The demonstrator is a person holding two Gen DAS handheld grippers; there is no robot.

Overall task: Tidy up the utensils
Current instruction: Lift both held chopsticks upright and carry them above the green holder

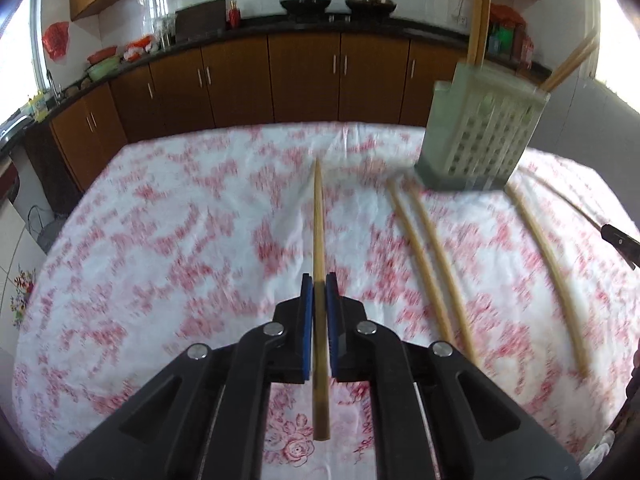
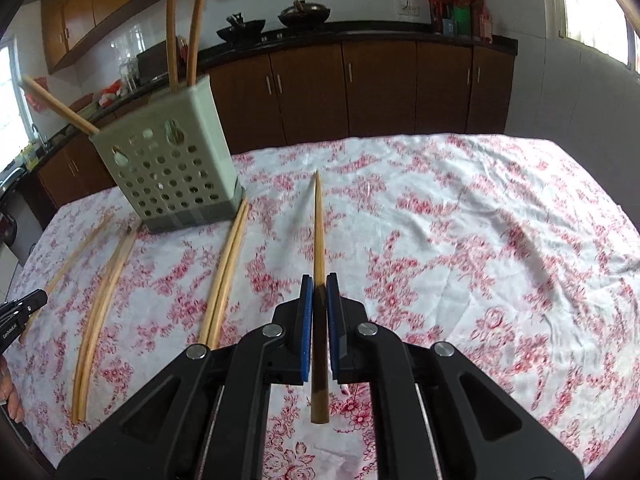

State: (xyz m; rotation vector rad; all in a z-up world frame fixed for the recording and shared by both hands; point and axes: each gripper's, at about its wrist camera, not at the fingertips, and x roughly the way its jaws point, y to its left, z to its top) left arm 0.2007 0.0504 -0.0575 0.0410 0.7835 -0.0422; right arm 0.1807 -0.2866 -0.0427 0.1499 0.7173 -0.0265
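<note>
The left tongs [image 1: 319, 286] are clamped on a wooden chopstick [image 1: 318, 236], whose thin tip points away over the counter's flowered cloth [image 1: 168, 240]. To the right lie two chopsticks [image 1: 434, 264] side by side and another chopstick [image 1: 552, 276] further right. Behind them stands a pale perforated holder [image 1: 484, 136] with chopsticks sticking up out of it. The tip of the other tongs [image 1: 618, 238] shows at the right edge.

both grippers clamped shut

the left gripper [image 1: 319, 284] filled the lower centre of its frame, blue pads [image 1: 307, 320] pinched on a chopstick [image 1: 319, 232]. the right gripper [image 2: 319, 284] sat likewise at lower centre, clamping another chopstick [image 2: 319, 232]; both pointed downward.
</note>
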